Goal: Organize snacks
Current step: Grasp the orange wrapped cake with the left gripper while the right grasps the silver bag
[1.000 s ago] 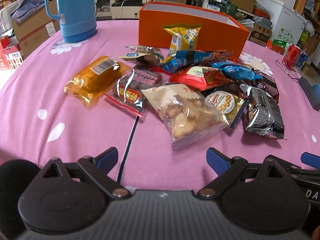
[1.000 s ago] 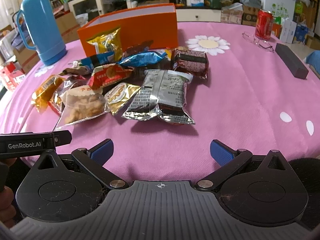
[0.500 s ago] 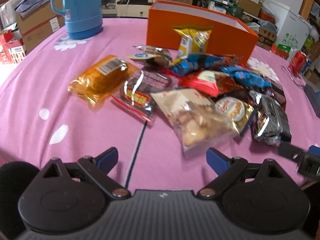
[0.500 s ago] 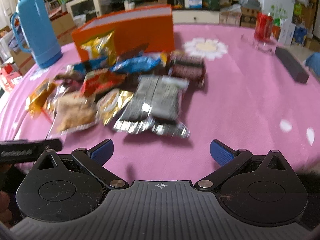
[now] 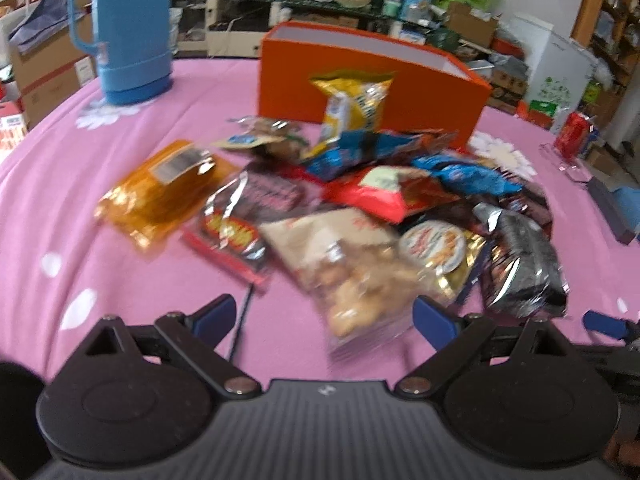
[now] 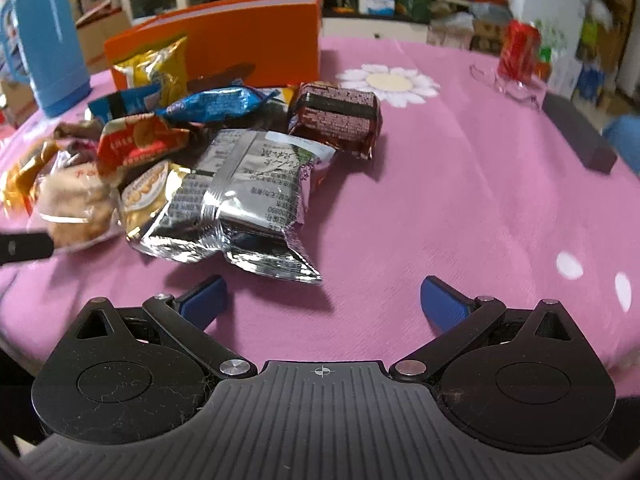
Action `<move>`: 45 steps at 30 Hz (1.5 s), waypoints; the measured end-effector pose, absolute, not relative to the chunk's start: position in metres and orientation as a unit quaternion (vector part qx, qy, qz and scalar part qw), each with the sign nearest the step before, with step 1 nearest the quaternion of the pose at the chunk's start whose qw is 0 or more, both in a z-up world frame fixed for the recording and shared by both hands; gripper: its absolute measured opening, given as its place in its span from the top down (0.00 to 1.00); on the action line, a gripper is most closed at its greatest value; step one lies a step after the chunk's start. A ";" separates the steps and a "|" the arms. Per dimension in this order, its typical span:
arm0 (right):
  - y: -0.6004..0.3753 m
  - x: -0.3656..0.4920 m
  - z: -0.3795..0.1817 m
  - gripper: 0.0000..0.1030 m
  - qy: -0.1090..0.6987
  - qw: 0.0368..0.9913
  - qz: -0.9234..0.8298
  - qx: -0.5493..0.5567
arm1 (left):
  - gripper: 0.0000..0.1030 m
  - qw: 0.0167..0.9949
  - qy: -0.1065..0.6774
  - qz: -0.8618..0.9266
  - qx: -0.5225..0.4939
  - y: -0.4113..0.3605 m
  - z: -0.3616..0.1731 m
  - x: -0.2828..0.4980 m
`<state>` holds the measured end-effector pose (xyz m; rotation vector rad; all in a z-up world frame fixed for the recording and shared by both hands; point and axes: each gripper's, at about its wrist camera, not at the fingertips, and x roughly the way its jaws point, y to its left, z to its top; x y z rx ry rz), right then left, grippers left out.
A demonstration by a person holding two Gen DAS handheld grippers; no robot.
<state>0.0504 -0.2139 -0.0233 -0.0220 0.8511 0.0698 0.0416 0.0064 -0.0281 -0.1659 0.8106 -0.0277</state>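
Snack packets [image 5: 340, 216] lie heaped on the pink bench [image 5: 80, 184] before an orange box [image 5: 372, 80]. The left gripper [image 5: 324, 316] hovers near them, jaws wide apart and empty.

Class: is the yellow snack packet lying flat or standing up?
Standing: the yellow snack packet leans upright against the orange box, above the flat packets.

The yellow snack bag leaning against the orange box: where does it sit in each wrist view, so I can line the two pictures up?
Left wrist view: the yellow snack bag stands at upper centre, propped against the front wall of the orange box.
Right wrist view: the same bag sits upper left, against the box's left end.
Shared landmark: the blue flask, left of the box in both views.
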 end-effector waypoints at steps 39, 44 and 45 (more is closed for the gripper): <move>-0.226 0.098 0.008 0.05 0.410 0.903 0.108 0.070 | 0.15 0.913 0.405 0.043 -0.027 0.150 -0.052 0.110; -0.202 0.104 -0.004 0.05 0.398 0.912 0.094 0.018 | 0.08 0.920 0.383 0.053 0.059 0.126 -0.050 0.125; -0.200 0.106 -0.005 0.05 0.394 0.915 0.090 0.014 | 0.08 0.921 0.383 0.042 0.060 0.124 -0.049 0.129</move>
